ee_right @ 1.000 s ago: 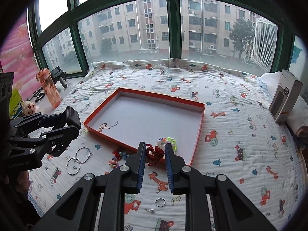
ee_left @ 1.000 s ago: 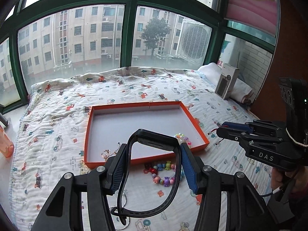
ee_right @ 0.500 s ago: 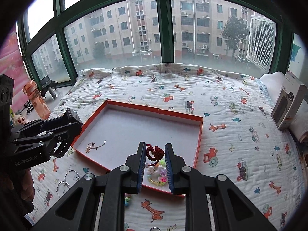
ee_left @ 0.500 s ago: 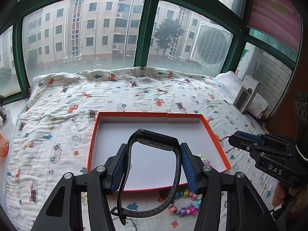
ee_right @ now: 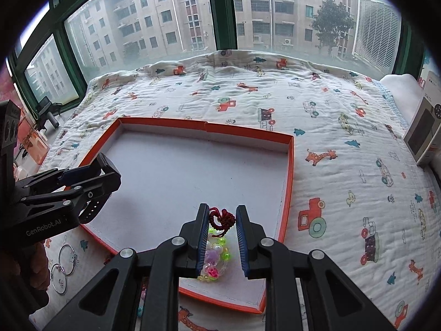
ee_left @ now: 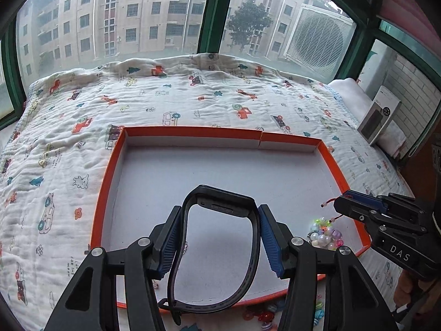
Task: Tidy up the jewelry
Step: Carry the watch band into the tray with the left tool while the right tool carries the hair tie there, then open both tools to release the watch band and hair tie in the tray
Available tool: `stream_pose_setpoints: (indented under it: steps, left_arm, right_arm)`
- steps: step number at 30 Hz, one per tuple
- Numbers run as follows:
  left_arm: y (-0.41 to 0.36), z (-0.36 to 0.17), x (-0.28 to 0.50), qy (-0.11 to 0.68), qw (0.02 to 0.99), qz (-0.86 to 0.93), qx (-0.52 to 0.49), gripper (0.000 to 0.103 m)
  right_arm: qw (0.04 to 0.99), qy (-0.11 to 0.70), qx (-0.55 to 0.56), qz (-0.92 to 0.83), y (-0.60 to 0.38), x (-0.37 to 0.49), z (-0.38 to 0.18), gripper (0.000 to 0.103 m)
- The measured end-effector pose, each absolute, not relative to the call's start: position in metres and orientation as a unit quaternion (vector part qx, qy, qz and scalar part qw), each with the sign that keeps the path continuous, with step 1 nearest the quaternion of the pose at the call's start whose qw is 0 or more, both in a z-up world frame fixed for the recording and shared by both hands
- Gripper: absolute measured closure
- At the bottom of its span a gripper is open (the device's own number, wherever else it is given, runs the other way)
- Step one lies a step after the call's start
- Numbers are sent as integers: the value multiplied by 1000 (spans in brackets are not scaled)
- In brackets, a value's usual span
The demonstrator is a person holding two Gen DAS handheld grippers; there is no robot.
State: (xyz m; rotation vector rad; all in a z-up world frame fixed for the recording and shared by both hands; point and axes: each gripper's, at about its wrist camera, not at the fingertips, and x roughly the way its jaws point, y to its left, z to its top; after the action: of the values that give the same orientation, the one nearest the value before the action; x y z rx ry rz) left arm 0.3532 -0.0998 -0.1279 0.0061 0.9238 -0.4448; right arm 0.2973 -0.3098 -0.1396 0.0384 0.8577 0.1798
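Orange-rimmed tray [ee_left: 110, 176], floor mostly bare

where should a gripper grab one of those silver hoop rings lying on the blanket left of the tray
Take the silver hoop by its thin rim, from straight above, one finger inside the loop and one outside. It lies flat on the soft blanket, so a sideways approach finds no edge.

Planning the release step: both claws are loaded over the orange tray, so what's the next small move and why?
Probably lower both a little further, then open. The left claw grips a black watch band above the tray's white floor, and the right claw holds a beaded bracelet by its red knot near the tray's corner. Both hang over bare tray, so release looks safe.
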Motion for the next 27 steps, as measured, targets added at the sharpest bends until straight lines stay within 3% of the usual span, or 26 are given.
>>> stream_pose_setpoints:
  steps: [12,17,27]
  left_arm:
    - [-105,-150,368,460,864,-206,0,37]
    - [-103,-144,365,453,867,-207,-1,36]
    - [-82,-106,330,431,880,-200,3,36]
  right_arm:
    - [897,434,25,85,-313,307,-152,77]
    - [900,426,19,86,-313,303,-149,51]
    - [910,403,6,101,-306,275,-124,51]
